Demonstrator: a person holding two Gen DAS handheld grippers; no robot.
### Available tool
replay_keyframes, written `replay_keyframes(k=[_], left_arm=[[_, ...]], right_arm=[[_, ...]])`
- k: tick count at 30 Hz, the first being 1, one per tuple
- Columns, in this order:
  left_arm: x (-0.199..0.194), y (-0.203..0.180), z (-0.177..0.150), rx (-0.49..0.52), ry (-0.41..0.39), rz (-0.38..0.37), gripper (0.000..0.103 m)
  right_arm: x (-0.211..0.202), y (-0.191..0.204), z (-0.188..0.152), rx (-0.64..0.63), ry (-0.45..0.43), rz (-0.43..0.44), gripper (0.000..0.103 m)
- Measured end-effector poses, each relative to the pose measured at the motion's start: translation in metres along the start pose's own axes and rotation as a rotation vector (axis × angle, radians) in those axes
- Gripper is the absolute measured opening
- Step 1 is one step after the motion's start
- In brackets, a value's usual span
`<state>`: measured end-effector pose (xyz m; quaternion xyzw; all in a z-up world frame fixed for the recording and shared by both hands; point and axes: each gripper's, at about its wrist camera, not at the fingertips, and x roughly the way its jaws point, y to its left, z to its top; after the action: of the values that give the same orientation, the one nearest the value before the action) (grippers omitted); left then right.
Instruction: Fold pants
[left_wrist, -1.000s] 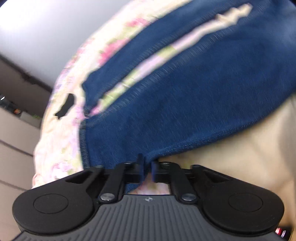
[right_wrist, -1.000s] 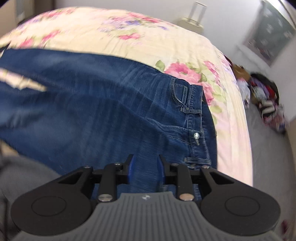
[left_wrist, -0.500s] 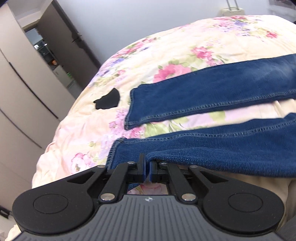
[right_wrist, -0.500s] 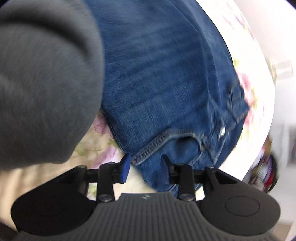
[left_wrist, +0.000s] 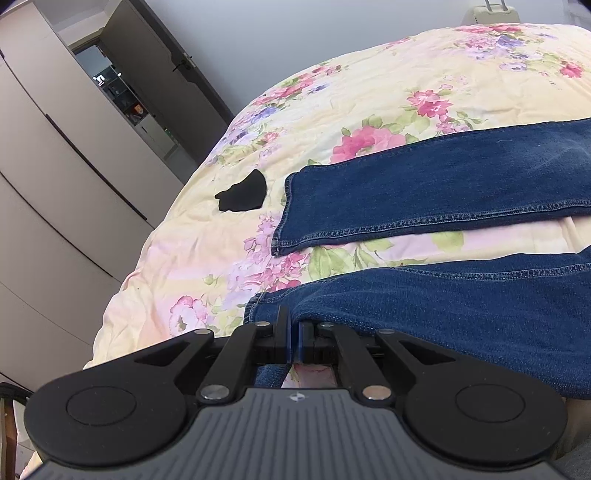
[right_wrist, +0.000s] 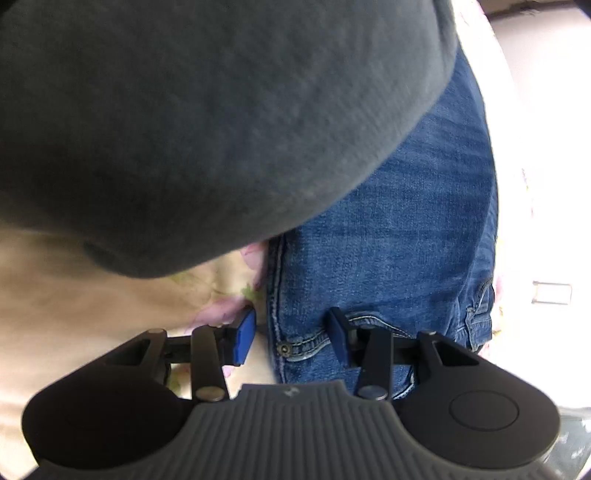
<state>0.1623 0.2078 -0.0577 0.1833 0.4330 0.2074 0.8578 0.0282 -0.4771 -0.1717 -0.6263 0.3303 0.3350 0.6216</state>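
Observation:
Dark blue jeans (left_wrist: 424, 195) lie spread on a floral bedspread (left_wrist: 332, 92). The far leg lies flat, and the near leg (left_wrist: 461, 306) is lifted at its hem. My left gripper (left_wrist: 293, 332) is shut on that near hem. In the right wrist view the upper part of the jeans (right_wrist: 388, 229) runs up the frame, with a pocket rivet (right_wrist: 283, 348) low down. My right gripper (right_wrist: 291, 332) points down over the side seam by that rivet. Its jaws stand open on either side of the seam, and the blue pads (right_wrist: 245, 336) do not press on the cloth.
A small black cloth item (left_wrist: 242, 194) lies on the bedspread left of the far hem. Beige wardrobe doors (left_wrist: 55, 184) stand past the bed's left edge. A person's grey sleeve (right_wrist: 184, 110) fills the upper left of the right wrist view.
The left gripper has risen and rolled with the hem still in it. The right gripper let go of the denim it gripped, rolled, and dropped to the side seam.

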Motion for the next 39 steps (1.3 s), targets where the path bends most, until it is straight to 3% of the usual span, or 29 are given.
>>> replay_keyframes(k=[2,4,14,26,34,39], left_arm=[[0.001,0.001,0.001,-0.009,0.002,0.001,0.003],[0.002,0.003,0.002,-0.026,0.007,-0.001,0.003],[0.002,0.017,0.015,-0.133,-0.015,0.002,0.003],[0.0,0.049,0.063,-0.217,-0.063,0.05,0.003],[0.029,0.044,0.117,-0.198,-0.037,0.079,0.003],[0.076,0.024,0.157,-0.145,0.069,0.077,0.003]], right_arm=[[-0.001,-0.001,-0.002,0.009,-0.011,-0.034,0.015],[-0.006,-0.008,-0.002,0.038,-0.02,-0.053,0.011],[-0.05,-0.077,0.003,0.174,-0.051,-0.227,0.009],[-0.064,-0.191,0.017,0.503,-0.056,-0.407,0.008],[-0.029,-0.26,0.033,0.629,-0.026,-0.381,0.008],[0.01,-0.322,0.039,0.712,0.021,-0.278,0.008]])
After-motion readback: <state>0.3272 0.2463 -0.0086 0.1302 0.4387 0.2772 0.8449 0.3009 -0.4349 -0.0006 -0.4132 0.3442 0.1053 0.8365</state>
